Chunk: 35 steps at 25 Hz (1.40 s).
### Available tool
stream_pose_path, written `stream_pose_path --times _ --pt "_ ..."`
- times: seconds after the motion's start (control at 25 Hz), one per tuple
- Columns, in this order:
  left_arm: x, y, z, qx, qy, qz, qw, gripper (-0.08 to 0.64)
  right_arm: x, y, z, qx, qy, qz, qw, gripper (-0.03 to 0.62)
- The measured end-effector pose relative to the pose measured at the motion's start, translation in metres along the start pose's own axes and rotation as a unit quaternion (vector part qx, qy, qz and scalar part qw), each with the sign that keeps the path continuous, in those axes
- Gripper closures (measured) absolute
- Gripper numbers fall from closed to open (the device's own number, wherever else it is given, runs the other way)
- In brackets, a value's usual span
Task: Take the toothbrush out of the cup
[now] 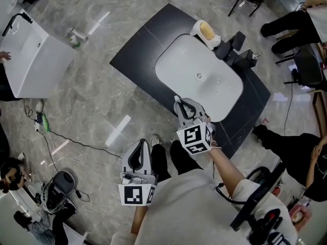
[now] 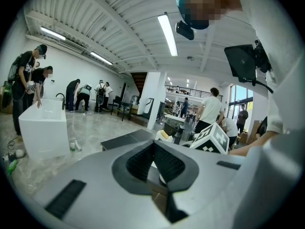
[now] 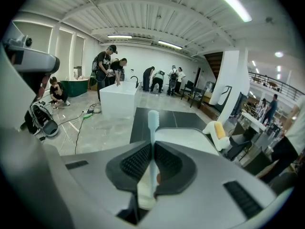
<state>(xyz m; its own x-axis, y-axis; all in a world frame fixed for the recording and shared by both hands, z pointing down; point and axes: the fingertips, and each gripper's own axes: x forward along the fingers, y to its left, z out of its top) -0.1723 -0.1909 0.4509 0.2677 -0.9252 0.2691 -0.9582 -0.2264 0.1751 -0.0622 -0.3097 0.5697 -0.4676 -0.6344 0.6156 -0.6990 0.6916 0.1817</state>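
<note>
My left hand-held gripper (image 2: 153, 146) is closed on nothing, off the counter (image 1: 135, 55). My right hand-held gripper (image 3: 152, 149) clamps the toothbrush (image 3: 153, 120), whose head sticks up past the jaws, at the near rim of the sink (image 1: 184, 65).

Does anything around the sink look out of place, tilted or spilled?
Nothing looks spilled or damaged. One thing is not in its usual place: the toothbrush is clamped by its handle in the right gripper, head sticking out past the jaws, near the white sink's front edge.
</note>
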Motion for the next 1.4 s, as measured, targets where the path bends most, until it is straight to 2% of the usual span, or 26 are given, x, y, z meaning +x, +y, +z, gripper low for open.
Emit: stream_pose_path --times 0.44,0.84,0.92,1.0,1.12,1.4 --pt "-0.003 -0.008 0.008 0.014 -0.013 -0.011 0.9998 0.557 -0.033 -0.013 0.036 0.018 -0.059 -0.021 0.998 0.563" --pt "-0.017 -0.050 0.041 0.051 -0.059 -0.030 0.9965 0.557 -0.123 -0.029 0.087 0.040 -0.162 -0.050 0.985 0.563" --pt "-0.018 -0.060 0.046 0.058 -0.068 -0.040 0.9952 0.557 -0.146 -0.029 0.096 0.022 -0.183 -0.054 0.981 0.563" --pt "-0.018 -0.070 0.052 0.065 -0.079 -0.050 0.9936 0.557 -0.172 -0.028 0.104 -0.019 -0.205 -0.060 0.977 0.563" --pt "-0.018 -0.081 0.060 0.074 -0.090 -0.060 0.9914 0.557 -0.205 -0.025 0.098 -0.038 -0.215 -0.065 0.974 0.563" --pt "-0.024 -0.094 0.066 0.088 -0.103 -0.075 0.9879 0.557 -0.246 -0.010 0.057 -0.030 -0.185 -0.068 0.980 0.563"
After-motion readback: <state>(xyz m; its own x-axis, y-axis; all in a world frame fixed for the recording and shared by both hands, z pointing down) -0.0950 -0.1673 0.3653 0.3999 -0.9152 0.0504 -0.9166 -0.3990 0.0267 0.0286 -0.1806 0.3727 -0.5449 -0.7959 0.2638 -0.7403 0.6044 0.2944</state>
